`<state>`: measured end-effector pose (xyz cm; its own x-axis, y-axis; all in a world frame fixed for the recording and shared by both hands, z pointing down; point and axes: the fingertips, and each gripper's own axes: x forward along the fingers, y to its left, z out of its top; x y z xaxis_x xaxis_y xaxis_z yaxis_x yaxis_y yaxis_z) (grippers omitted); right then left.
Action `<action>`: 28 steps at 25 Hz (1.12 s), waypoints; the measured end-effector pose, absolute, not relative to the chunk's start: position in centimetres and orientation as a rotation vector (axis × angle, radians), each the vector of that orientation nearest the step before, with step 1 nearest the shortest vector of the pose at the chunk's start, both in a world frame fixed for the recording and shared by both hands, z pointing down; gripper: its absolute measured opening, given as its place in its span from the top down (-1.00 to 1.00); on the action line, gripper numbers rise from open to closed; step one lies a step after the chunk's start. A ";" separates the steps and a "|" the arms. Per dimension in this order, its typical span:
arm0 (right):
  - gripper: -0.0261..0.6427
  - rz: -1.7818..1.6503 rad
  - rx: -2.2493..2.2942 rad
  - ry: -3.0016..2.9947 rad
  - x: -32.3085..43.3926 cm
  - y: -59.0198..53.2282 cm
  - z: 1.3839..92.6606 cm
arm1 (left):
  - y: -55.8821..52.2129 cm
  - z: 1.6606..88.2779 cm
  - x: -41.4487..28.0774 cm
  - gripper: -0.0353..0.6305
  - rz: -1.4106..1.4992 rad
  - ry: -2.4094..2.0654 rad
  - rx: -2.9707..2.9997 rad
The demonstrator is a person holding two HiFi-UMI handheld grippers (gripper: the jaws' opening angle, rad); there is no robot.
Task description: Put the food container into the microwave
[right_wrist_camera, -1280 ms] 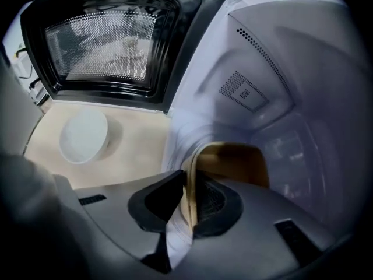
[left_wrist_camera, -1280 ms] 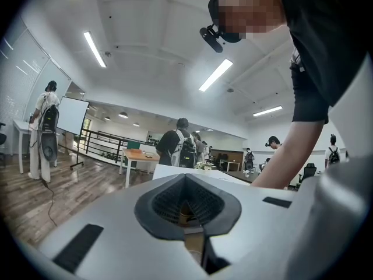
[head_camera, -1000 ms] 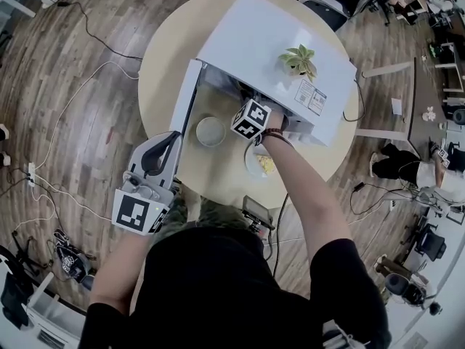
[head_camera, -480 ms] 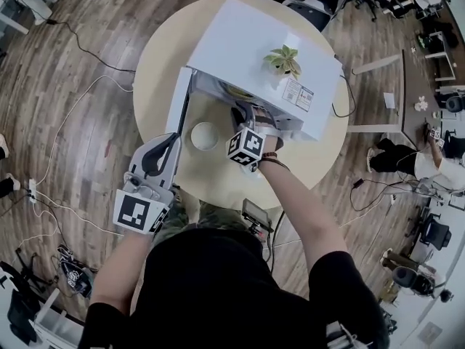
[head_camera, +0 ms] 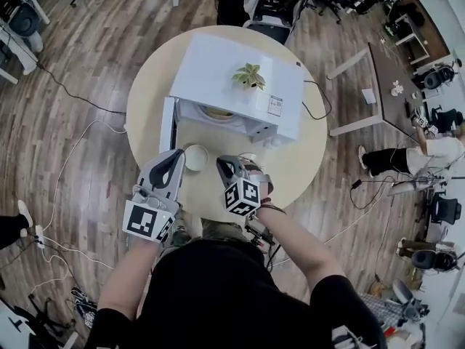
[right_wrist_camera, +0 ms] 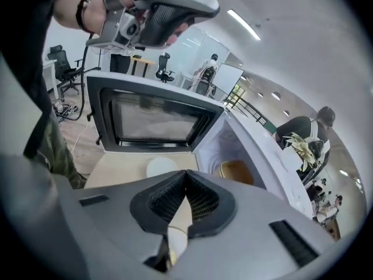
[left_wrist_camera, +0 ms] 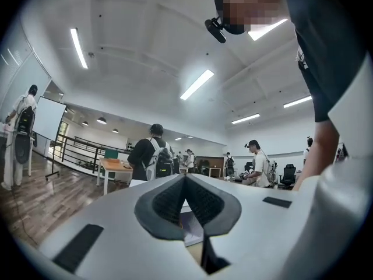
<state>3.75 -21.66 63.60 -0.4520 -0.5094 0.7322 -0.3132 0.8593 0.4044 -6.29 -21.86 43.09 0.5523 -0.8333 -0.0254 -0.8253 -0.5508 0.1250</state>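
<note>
The white microwave (head_camera: 240, 78) stands on the round table with its door (right_wrist_camera: 154, 118) swung open to the left. A yellowish food container (right_wrist_camera: 236, 171) sits inside the cavity and shows as a pale patch (head_camera: 216, 113) from the head view. My right gripper (right_wrist_camera: 186, 174) is shut and empty, held back from the opening over the table's near side (head_camera: 224, 163). My left gripper (head_camera: 176, 158) is near the door's lower end, shut with nothing in it (left_wrist_camera: 185, 177), and points up into the room.
A white round lid (head_camera: 195, 157) lies on the table (head_camera: 305, 158) in front of the door. A white plate with yellow food (head_camera: 251, 158) sits beside my right gripper. A potted plant (head_camera: 249, 75) stands on the microwave's top. People and desks fill the room behind.
My right gripper has drawn back from the microwave's opening toward the person. The left gripper has stayed near the door. The head view has shifted.
</note>
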 end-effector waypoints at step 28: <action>0.88 -0.135 1.557 -2.584 7.1 -12.9 38.1 | -13.8 35.8 -6.2 0.84 -0.269 -1.303 2.874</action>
<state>7.07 -12.94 38.12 -0.4627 -0.8846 0.0582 -0.8737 0.4661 0.1391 -6.18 -13.81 35.76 0.6471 -0.7444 -0.1648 -0.7488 -0.6612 0.0466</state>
